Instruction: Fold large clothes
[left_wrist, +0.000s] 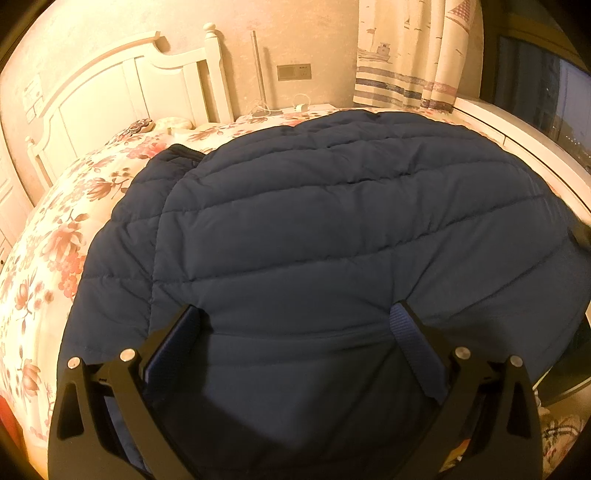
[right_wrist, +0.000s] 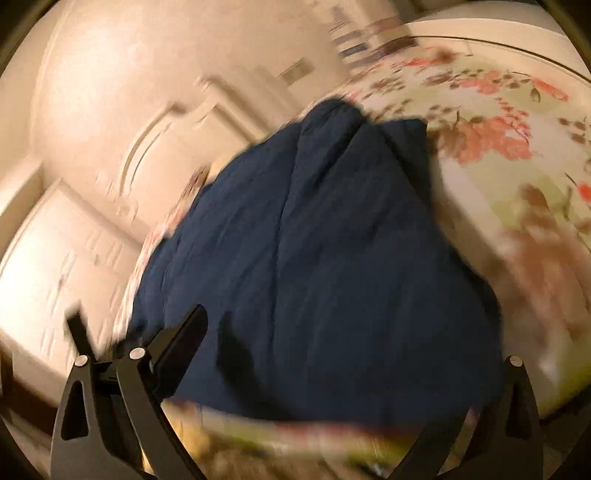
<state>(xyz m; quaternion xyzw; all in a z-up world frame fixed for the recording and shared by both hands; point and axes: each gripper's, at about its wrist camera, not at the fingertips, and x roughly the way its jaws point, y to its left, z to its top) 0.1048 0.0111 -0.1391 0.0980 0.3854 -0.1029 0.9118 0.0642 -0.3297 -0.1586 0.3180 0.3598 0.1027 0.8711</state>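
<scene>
Navy quilted jacket (left_wrist: 332, 229) spread flat across the floral bed (left_wrist: 48, 236), one sleeve folded along its left side. Left gripper (left_wrist: 295, 321) low over the near hem, fingers (left_wrist: 410, 332) spread wide with nothing between them. Sharp in this view only: headboard (left_wrist: 122, 88), curtain (left_wrist: 406, 55), window (left_wrist: 543, 92). Right wrist view smeared by motion blur; jacket (right_wrist: 325, 251) a dark mass there, quilting lost. Right gripper's (right_wrist: 332, 332) left finger (right_wrist: 181, 343) plain, its right finger hidden behind cloth, so spread or grip impossible to tell.
</scene>
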